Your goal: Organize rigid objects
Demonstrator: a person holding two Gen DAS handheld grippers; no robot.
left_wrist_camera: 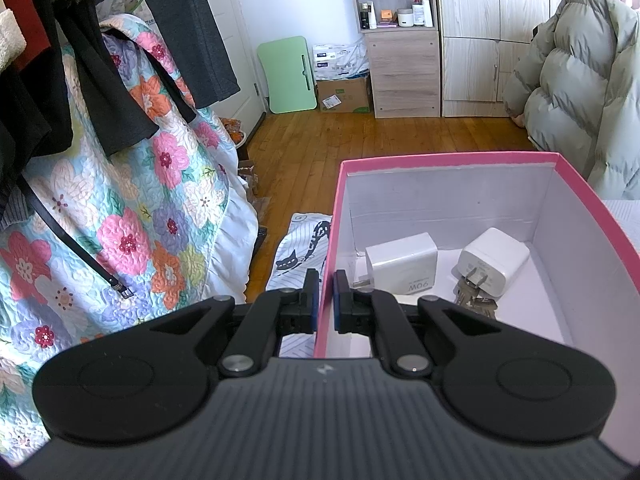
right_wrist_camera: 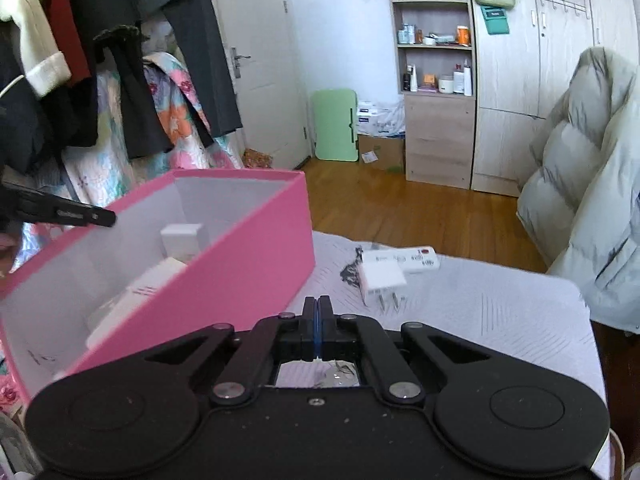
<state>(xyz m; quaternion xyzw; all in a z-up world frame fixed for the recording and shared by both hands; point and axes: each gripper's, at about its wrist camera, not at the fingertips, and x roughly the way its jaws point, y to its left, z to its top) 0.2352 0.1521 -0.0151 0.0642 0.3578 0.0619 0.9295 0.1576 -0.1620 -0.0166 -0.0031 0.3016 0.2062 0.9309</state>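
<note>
A pink box [left_wrist_camera: 448, 159] with a white inside is held tilted; my left gripper [left_wrist_camera: 326, 280] is shut on its left wall, one finger inside and one outside. Inside lie a square white charger [left_wrist_camera: 402, 260], a rounded white plug adapter [left_wrist_camera: 494, 260] and some keys [left_wrist_camera: 474, 300]. In the right wrist view the pink box [right_wrist_camera: 256, 248] is at left, with the left gripper's finger [right_wrist_camera: 68, 210] on its rim. My right gripper [right_wrist_camera: 319, 304] is shut and empty above the white cloth. A white plug adapter [right_wrist_camera: 380, 278] and a white remote [right_wrist_camera: 416, 260] lie on the cloth ahead.
A white patterned cloth [right_wrist_camera: 500, 312] covers the table. A floral quilt [left_wrist_camera: 132, 208] and hanging dark clothes [left_wrist_camera: 120, 60] are at left. A pale puffer coat [right_wrist_camera: 592, 168] is at right. A wooden shelf unit [right_wrist_camera: 438, 80] and wardrobe stand across the wooden floor.
</note>
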